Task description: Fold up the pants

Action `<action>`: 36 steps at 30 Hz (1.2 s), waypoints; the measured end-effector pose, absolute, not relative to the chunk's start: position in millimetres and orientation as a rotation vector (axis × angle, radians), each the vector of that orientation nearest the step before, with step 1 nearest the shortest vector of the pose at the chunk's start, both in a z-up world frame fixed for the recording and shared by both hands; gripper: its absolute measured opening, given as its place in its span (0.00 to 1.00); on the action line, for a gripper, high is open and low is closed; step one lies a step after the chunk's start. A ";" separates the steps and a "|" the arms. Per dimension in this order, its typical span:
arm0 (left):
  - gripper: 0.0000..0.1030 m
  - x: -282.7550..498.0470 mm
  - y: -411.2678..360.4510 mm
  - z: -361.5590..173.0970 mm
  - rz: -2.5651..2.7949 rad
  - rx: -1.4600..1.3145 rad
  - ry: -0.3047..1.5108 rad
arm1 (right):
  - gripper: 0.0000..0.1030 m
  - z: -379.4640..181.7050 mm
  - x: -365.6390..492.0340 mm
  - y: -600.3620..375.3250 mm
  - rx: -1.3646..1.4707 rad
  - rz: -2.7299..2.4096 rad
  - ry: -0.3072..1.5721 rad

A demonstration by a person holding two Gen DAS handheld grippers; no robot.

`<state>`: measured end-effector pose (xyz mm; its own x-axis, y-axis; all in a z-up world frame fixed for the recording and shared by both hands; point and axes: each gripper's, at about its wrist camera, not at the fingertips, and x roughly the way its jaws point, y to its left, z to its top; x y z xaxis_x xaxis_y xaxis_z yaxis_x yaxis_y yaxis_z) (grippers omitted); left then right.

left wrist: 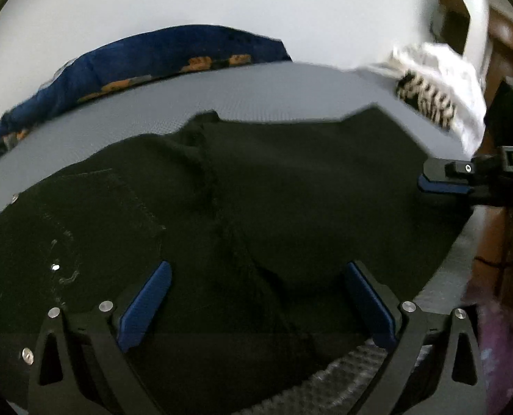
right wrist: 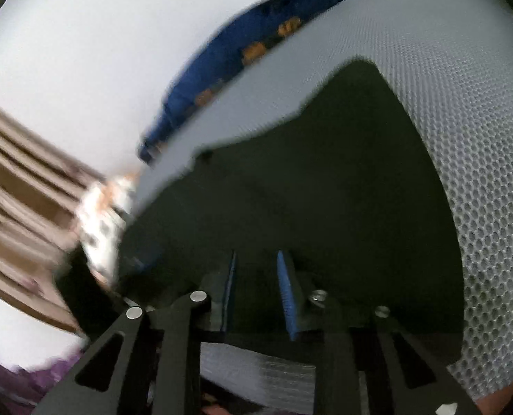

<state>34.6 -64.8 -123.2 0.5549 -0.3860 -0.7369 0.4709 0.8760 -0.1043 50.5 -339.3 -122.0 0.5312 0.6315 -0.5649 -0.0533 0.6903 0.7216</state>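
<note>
Black pants lie spread over a grey mesh surface, with a back pocket and rivets at the left. My left gripper hovers low over the near part of the pants, its blue pads wide apart and nothing between them. My right gripper reaches in at the pants' right edge. In the right wrist view the pants fill the middle. There my right gripper stands only narrowly open over the cloth's near edge. The blue face of one of its pads is bare.
A blue cloth with orange print lies along the far edge of the mesh surface. A white and black patterned cloth is bunched at the far right. Wooden furniture stands at the right, and a purple fabric lies below it.
</note>
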 end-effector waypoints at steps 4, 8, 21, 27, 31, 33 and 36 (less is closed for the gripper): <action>0.96 37.3 -28.8 -92.5 -0.453 0.012 0.761 | 0.27 -127.7 51.0 -320.6 0.629 0.494 0.976; 0.96 38.7 14.9 -66.3 -0.330 0.046 0.743 | 0.24 -125.3 51.1 -307.1 0.517 0.460 1.018; 0.96 56.1 230.1 -79.0 -0.195 -0.260 0.951 | 0.44 -49.7 38.9 -149.7 0.285 0.819 0.962; 0.96 86.0 235.7 -110.4 -0.480 -0.382 1.021 | 0.45 -71.5 41.3 -139.0 0.326 0.796 1.068; 0.97 106.8 226.3 -126.6 -0.576 -0.348 1.032 | 0.45 -72.3 44.1 -139.5 0.366 0.758 1.092; 0.96 114.3 220.7 -128.4 -0.681 -0.390 1.042 | 0.46 -73.1 46.3 -144.2 0.392 0.733 1.103; 0.96 119.1 202.7 -131.9 -0.713 -0.325 1.044 | 0.47 -74.7 50.4 -149.5 0.438 0.707 1.110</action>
<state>119.1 202.7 -131.9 0.3085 -0.6739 -0.6713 0.3798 0.7343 -0.5627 50.4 -149.5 -74.7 0.2643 0.7081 -0.6547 -0.2948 0.7057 0.6443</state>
